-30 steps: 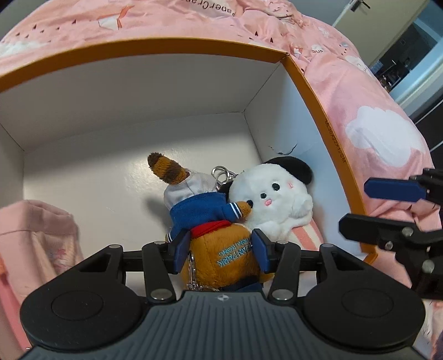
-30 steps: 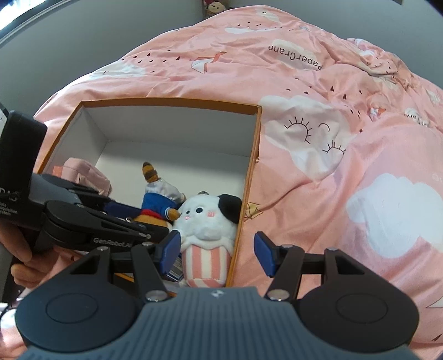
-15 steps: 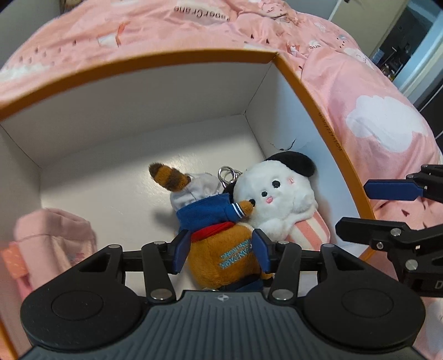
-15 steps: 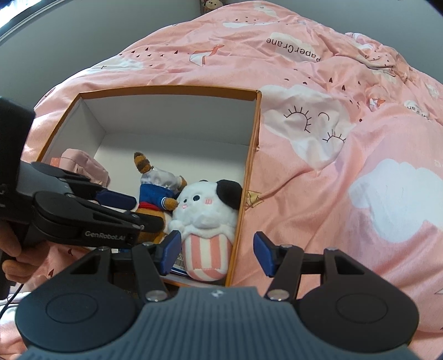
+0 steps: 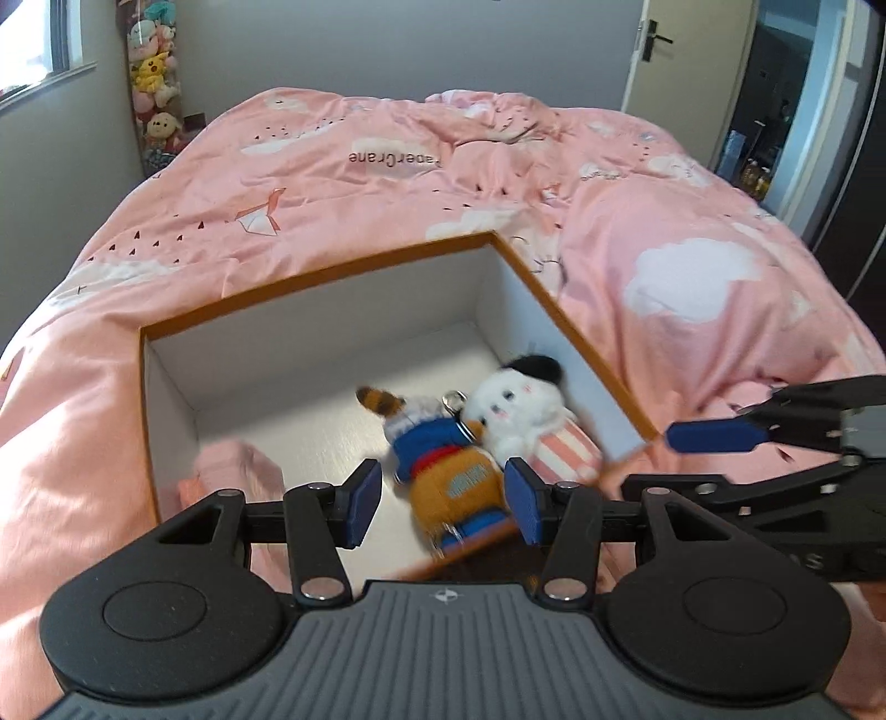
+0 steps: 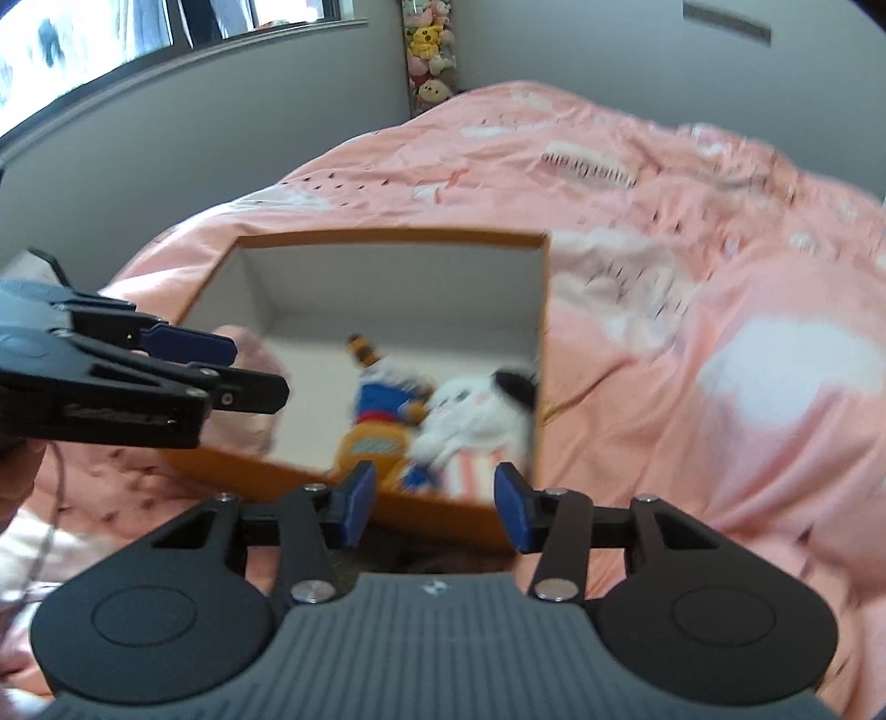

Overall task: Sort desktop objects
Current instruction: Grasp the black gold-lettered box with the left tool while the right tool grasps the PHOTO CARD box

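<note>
An orange-rimmed white box (image 5: 310, 282) sits on the pink bed; it also shows in the right wrist view (image 6: 387, 239). Inside lie a brown plush in a blue jacket (image 5: 443, 471) (image 6: 382, 415), a white plush with a black ear and striped body (image 5: 526, 410) (image 6: 470, 421), and a pink item (image 5: 238, 476) (image 6: 249, 387). My left gripper (image 5: 443, 501) is open and empty above the box's near edge. My right gripper (image 6: 434, 507) is open and empty, just in front of the box.
The pink duvet (image 5: 692, 277) covers the bed around the box. A hanging rack of plush toys (image 5: 152, 83) stands by the far wall. A door (image 5: 653, 50) is at the back right. A window (image 6: 111, 44) is at the left.
Both grippers have pulled back and up from the box, so the whole box and bed now show. The plush toys stay in the box.
</note>
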The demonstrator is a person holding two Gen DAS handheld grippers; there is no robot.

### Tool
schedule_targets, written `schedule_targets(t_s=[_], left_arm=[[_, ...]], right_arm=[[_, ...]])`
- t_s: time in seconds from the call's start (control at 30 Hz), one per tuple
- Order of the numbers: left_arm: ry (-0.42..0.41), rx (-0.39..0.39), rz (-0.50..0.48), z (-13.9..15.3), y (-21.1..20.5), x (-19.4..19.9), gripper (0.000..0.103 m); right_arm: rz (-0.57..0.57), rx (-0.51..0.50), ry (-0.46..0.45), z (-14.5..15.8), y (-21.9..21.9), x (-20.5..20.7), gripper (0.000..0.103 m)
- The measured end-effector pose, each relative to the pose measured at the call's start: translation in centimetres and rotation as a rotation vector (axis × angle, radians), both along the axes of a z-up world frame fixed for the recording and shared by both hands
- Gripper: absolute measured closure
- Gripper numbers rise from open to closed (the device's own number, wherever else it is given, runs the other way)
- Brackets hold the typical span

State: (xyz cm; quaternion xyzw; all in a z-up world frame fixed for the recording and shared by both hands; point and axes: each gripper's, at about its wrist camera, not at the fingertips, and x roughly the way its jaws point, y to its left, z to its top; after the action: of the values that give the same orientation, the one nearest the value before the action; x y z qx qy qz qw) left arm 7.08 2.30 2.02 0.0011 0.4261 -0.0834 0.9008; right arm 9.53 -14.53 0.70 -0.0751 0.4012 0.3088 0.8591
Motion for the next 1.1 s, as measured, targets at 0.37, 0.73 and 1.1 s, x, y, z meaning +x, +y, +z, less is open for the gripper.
schedule_targets(t_s=[0.37, 0.73, 1.1], left_arm=[[0.184, -0.149, 0.015, -2.6, 1.3, -2.9, 0.045], [0.25, -0.245, 0.109, -8.0, 0.7, -1.8, 0.045], [0.284, -0.255, 0.141, -9.6, 0.9, -0.5, 0.045]], right_arm=[[-0.074, 0.034, 0.294, -5.6, -2.3, 0.0, 0.062], [-0.127, 0.059, 0.377, -9.2, -2.8, 1.4, 0.063], [-0.11, 0.036, 0.395, -12.5, -2.1, 1.8, 0.055]])
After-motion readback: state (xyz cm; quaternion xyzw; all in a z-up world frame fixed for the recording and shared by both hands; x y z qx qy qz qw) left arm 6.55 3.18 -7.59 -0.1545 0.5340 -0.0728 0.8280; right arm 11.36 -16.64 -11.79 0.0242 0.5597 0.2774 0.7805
